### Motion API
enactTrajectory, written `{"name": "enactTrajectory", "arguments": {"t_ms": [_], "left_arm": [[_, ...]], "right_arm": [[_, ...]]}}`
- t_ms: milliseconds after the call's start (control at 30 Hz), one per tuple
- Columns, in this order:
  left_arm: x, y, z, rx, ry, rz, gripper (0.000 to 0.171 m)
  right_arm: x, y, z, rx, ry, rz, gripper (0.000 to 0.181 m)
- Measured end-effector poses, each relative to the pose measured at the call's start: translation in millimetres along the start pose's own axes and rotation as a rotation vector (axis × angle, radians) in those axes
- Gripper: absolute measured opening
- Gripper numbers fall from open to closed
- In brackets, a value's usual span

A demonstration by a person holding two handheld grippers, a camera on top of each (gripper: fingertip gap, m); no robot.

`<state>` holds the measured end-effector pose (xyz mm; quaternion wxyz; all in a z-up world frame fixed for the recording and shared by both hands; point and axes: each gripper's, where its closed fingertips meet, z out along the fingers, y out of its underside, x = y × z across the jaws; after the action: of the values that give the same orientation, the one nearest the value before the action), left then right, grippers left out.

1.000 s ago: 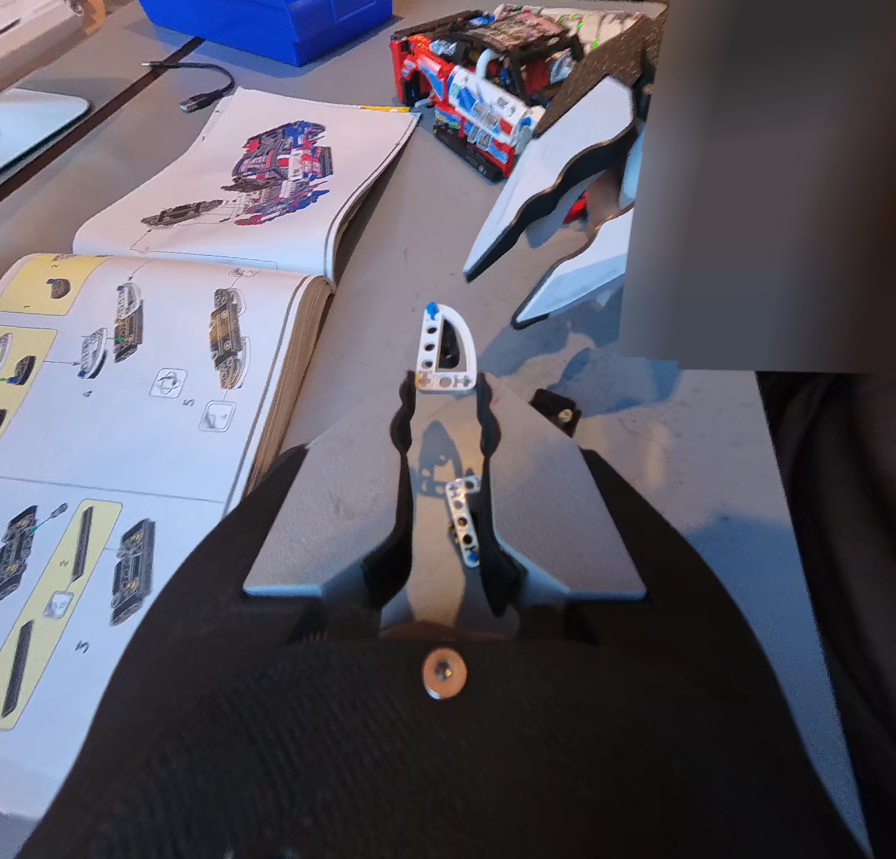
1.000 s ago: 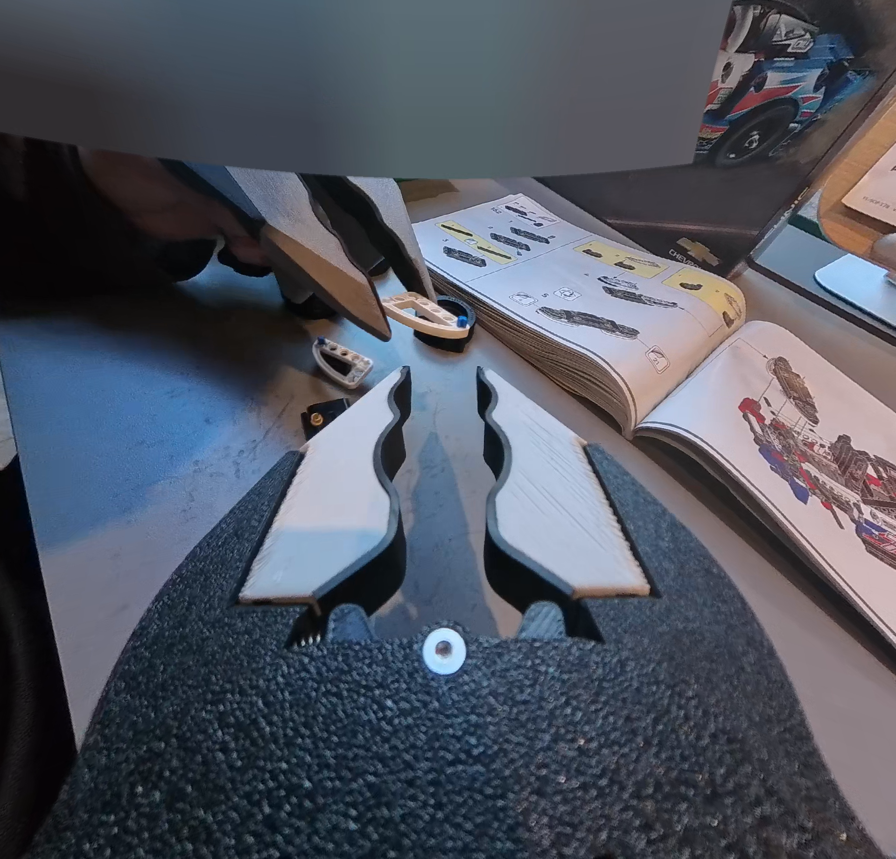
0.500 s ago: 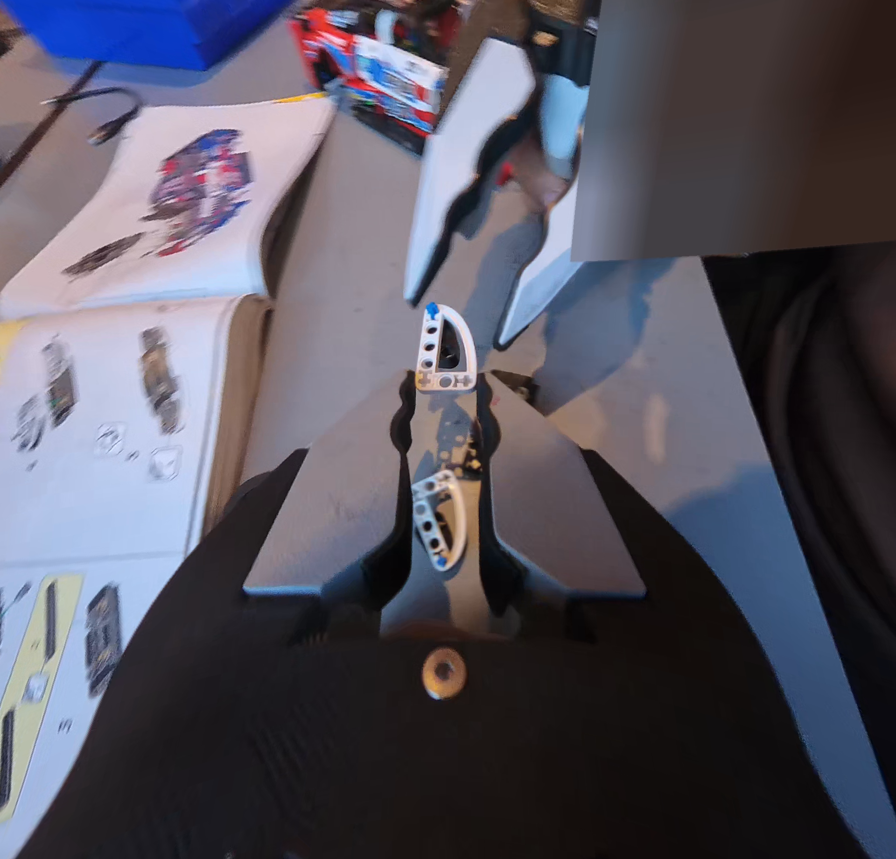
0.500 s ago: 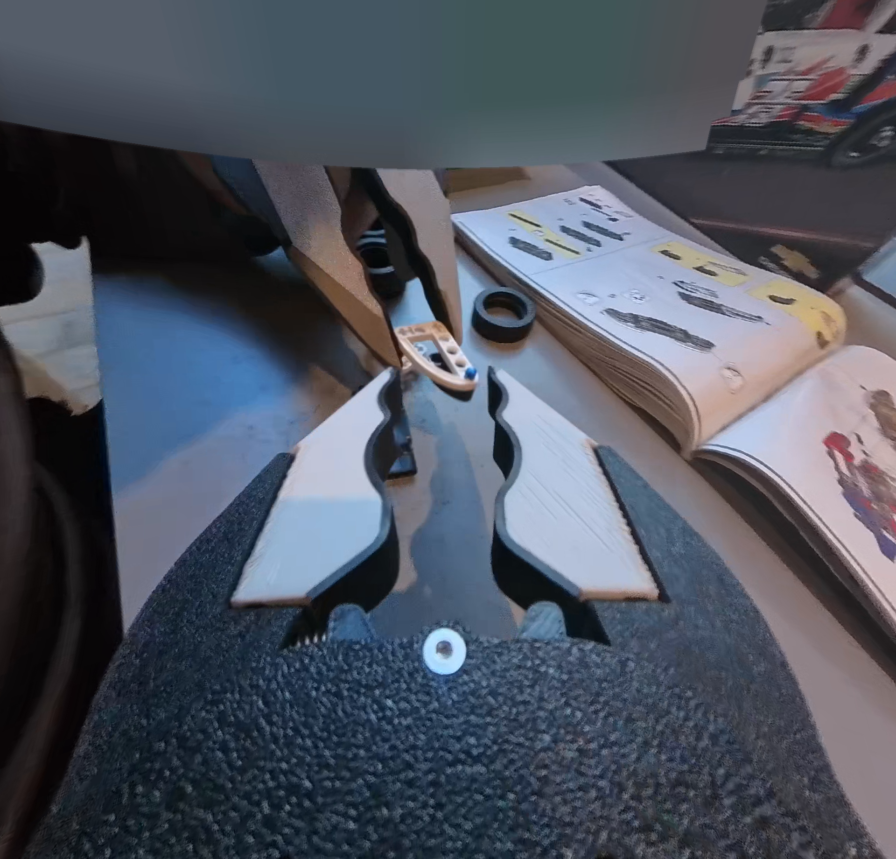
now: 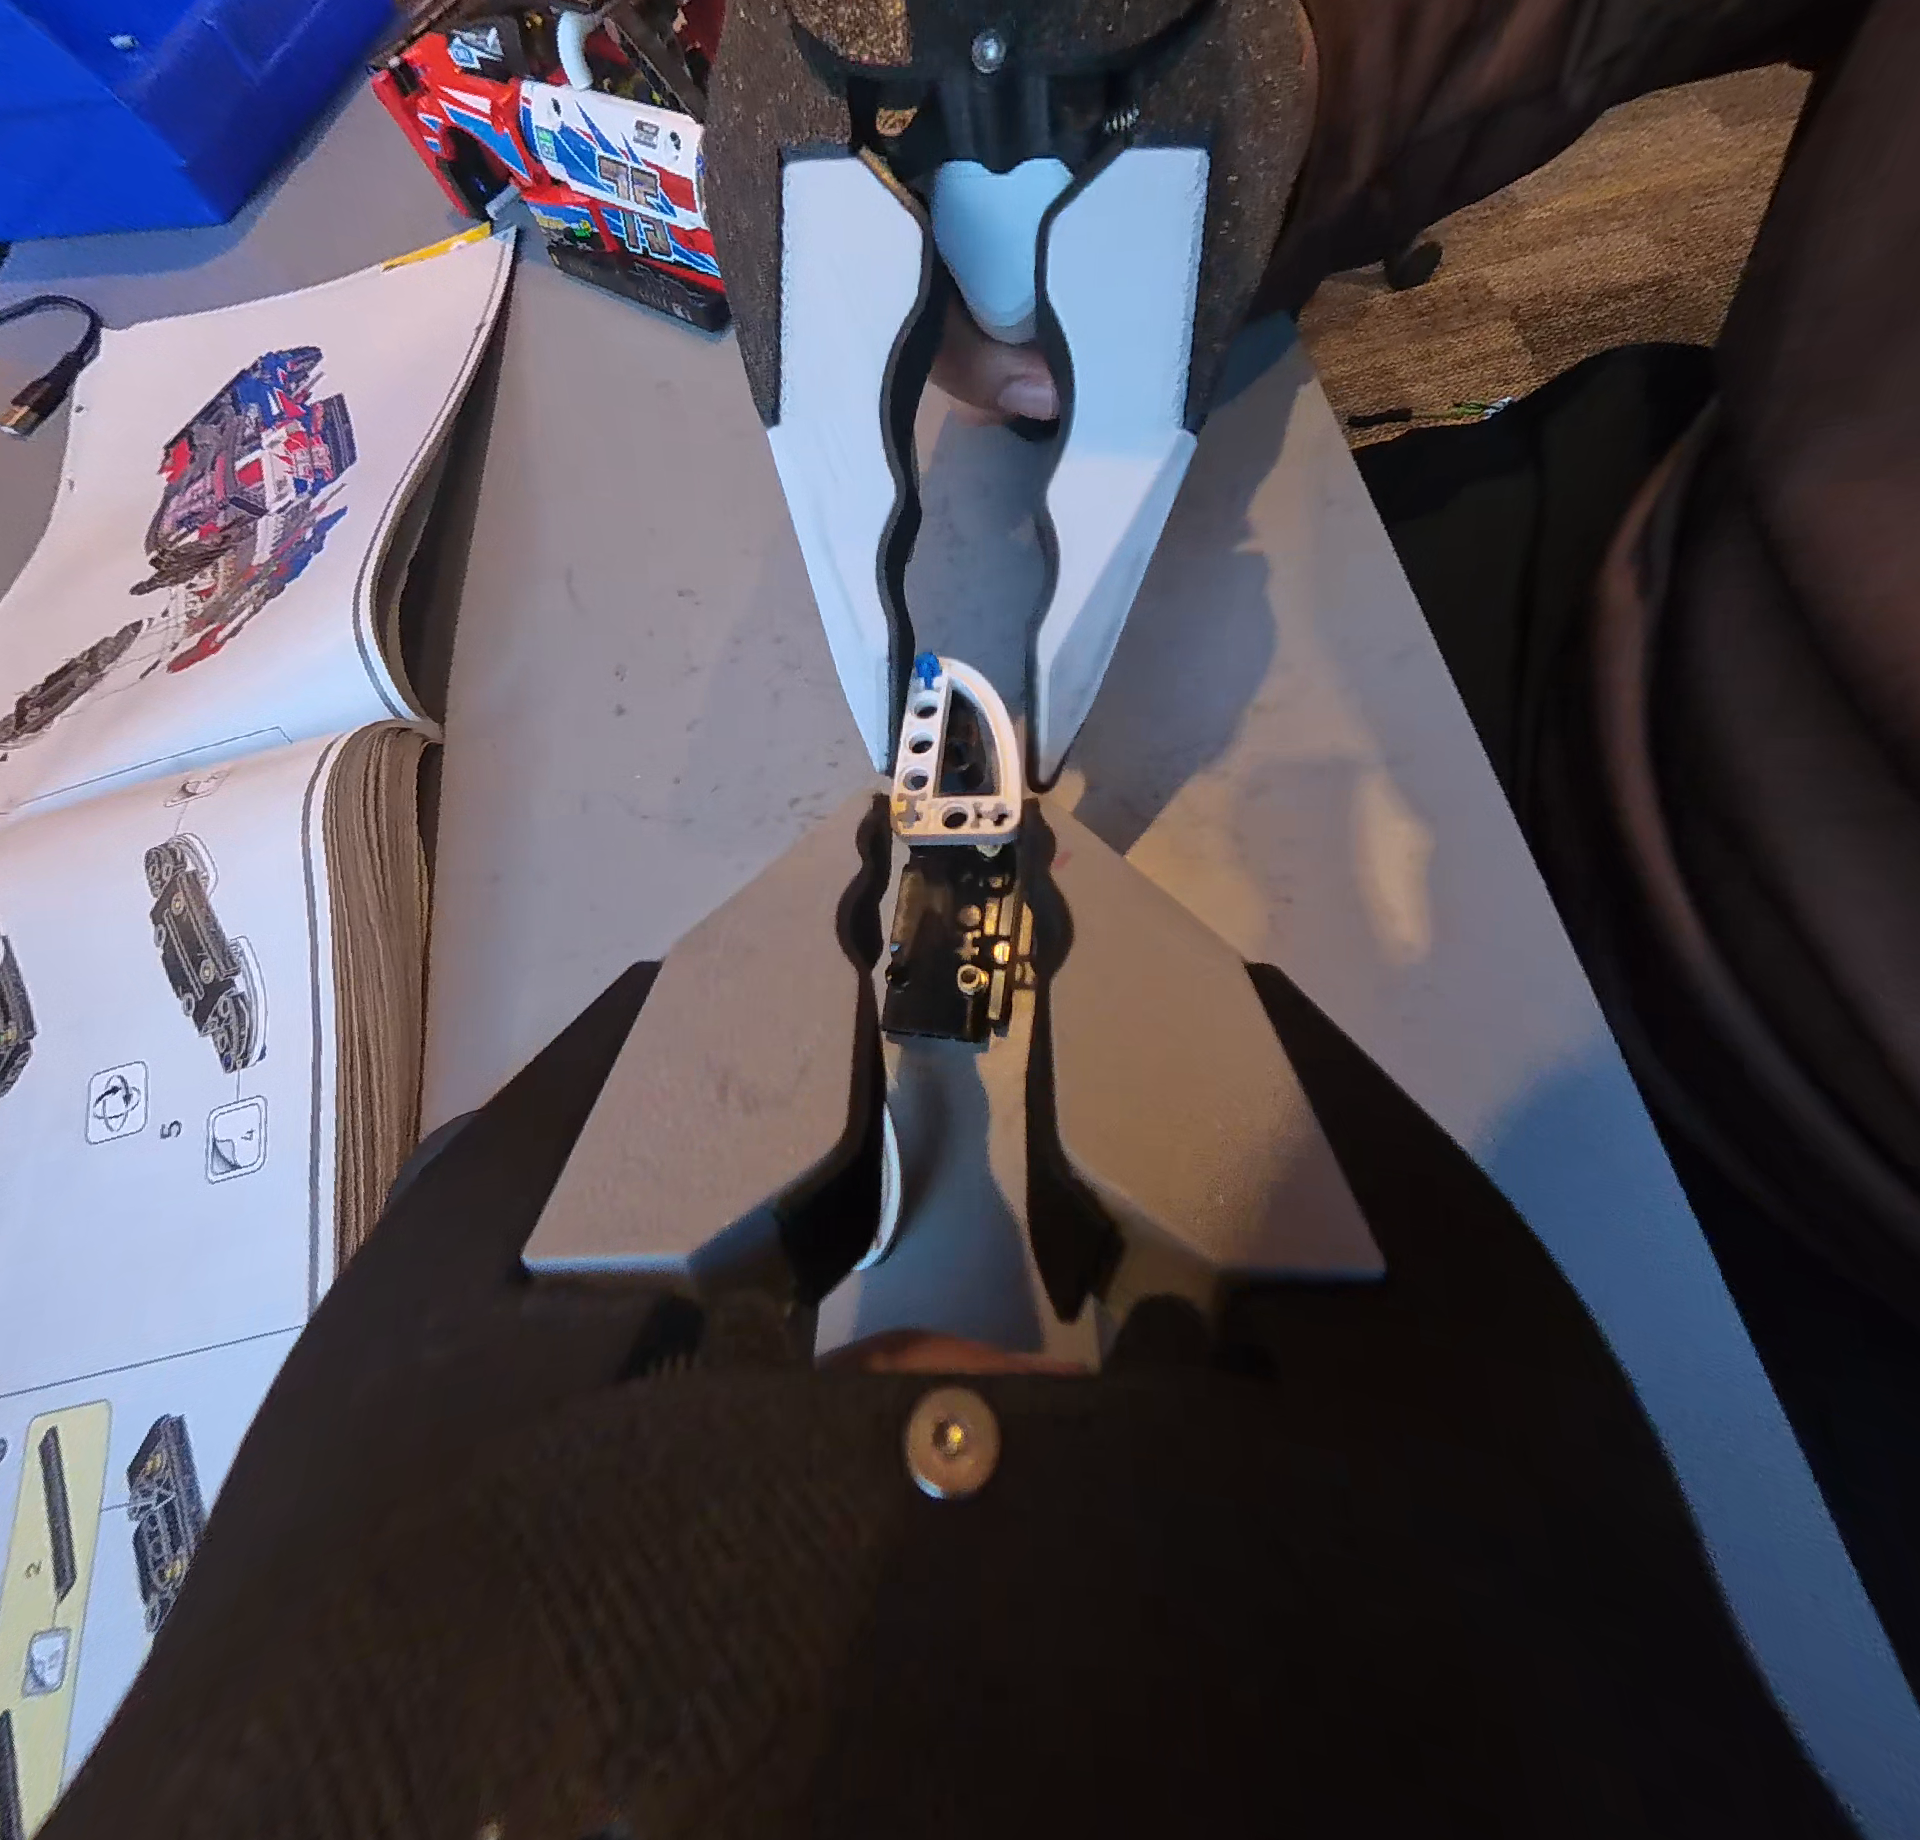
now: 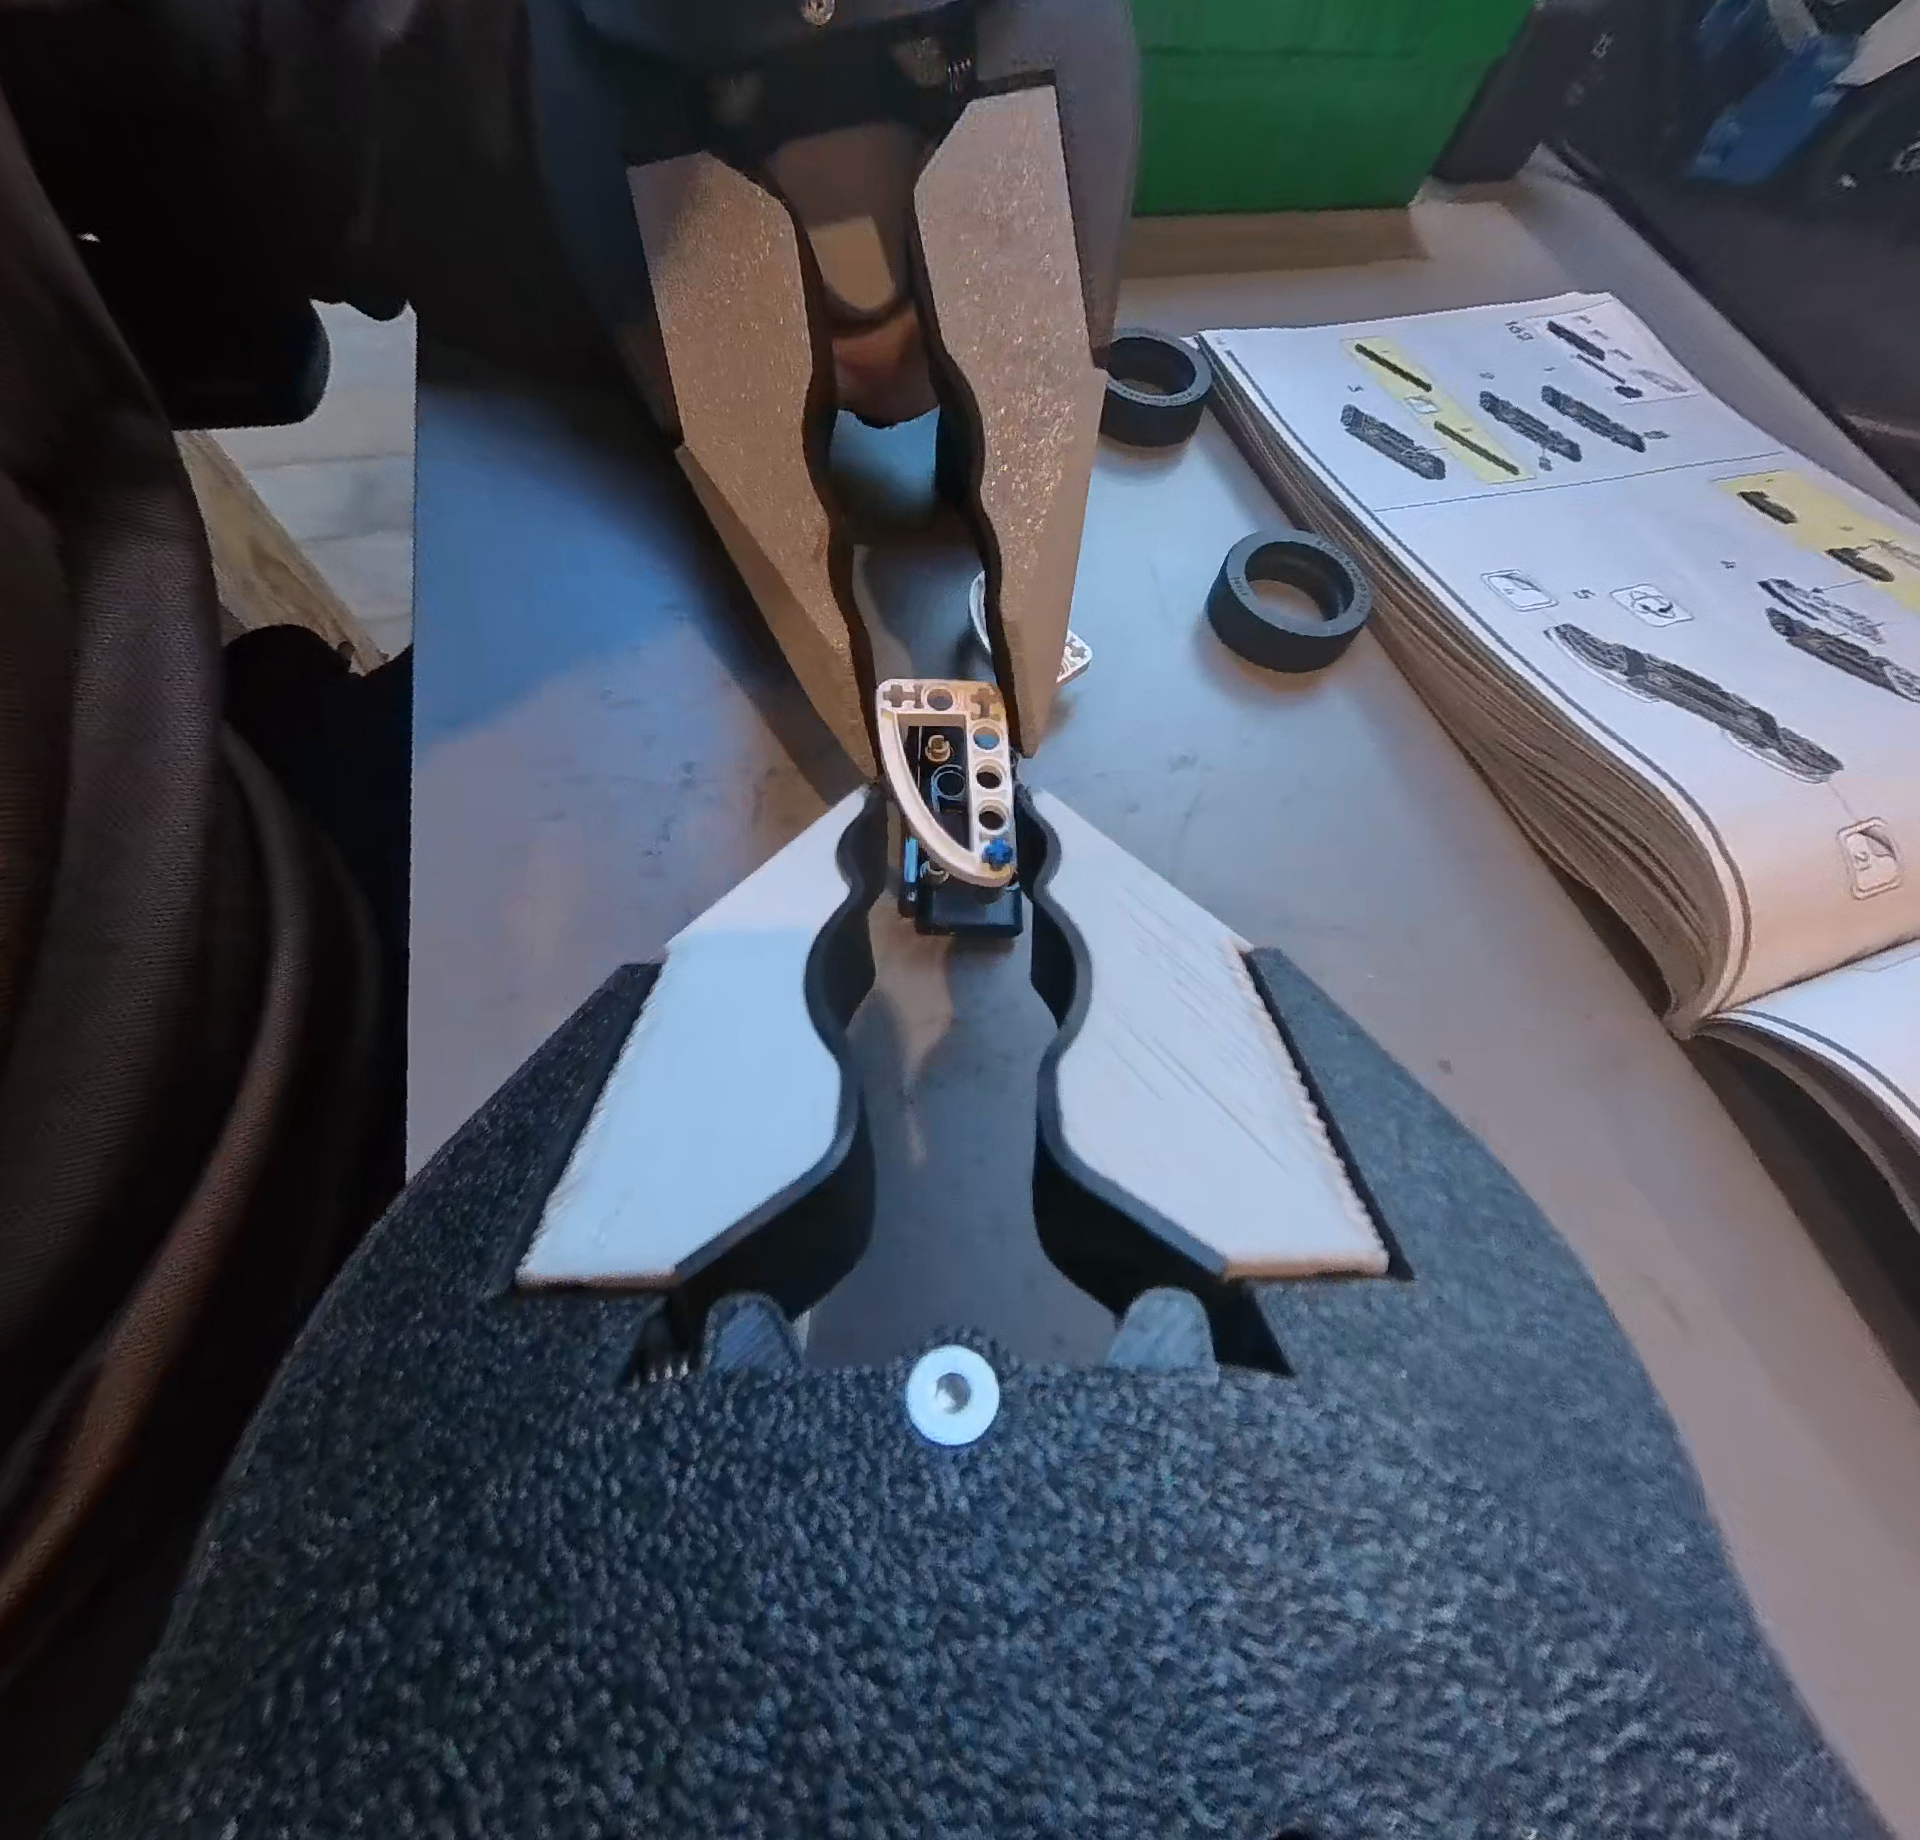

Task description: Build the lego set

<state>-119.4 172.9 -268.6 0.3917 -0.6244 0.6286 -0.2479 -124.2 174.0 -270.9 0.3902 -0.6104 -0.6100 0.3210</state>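
My left gripper (image 5: pixel 956 814) is shut on a white curved panel with holes and a blue pin (image 5: pixel 954 751), holding it by its short end. The panel hangs just over a small black Lego piece (image 5: pixel 951 959) on the grey table (image 5: pixel 644 647); I cannot tell if they touch. My right gripper (image 6: pixel 954 814) faces the left one tip to tip, open, its fingertips on either side of the panel (image 6: pixel 951 782) and the black piece (image 6: pixel 961 902). A second white panel (image 5: pixel 888 1198) lies half hidden under the left finger.
An open instruction booklet (image 5: pixel 156 855) lies left of the grippers and shows in the right wrist view (image 6: pixel 1558 647). A partly built red, white and blue car (image 5: pixel 582 159) and a blue bin (image 5: pixel 156 55) stand behind. Two black tyres (image 6: pixel 1288 601) (image 6: pixel 1153 388) lie beside the booklet. Less than 4 cm separates the two grippers' tips.
The two grippers have come together tip to tip. The left one carried the white panel over the black piece, and the open right one moved in around the panel.
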Motion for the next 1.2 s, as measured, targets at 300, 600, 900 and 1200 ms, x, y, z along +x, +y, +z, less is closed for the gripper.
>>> {"name": "enactTrajectory", "arguments": {"t_ms": [300, 600, 900, 1200], "left_arm": [[0, -4, -1, 0.021, 0.002, -0.005, 0.021], [-3, -7, -2, 0.04, -0.003, -0.023, 0.021], [-5, -10, -3, 0.064, -0.01, -0.025, 0.022], [-31, -3, -10, 0.05, -0.132, -0.076, 0.022]], "right_arm": [[4, 3, 2, -0.017, 0.019, 0.0, 0.028], [9, 3, 3, -0.017, 0.061, -0.004, 0.027], [12, 0, 2, -0.006, 0.098, -0.03, 0.027], [29, -10, -8, 0.066, 0.231, -0.054, 0.032]]}}
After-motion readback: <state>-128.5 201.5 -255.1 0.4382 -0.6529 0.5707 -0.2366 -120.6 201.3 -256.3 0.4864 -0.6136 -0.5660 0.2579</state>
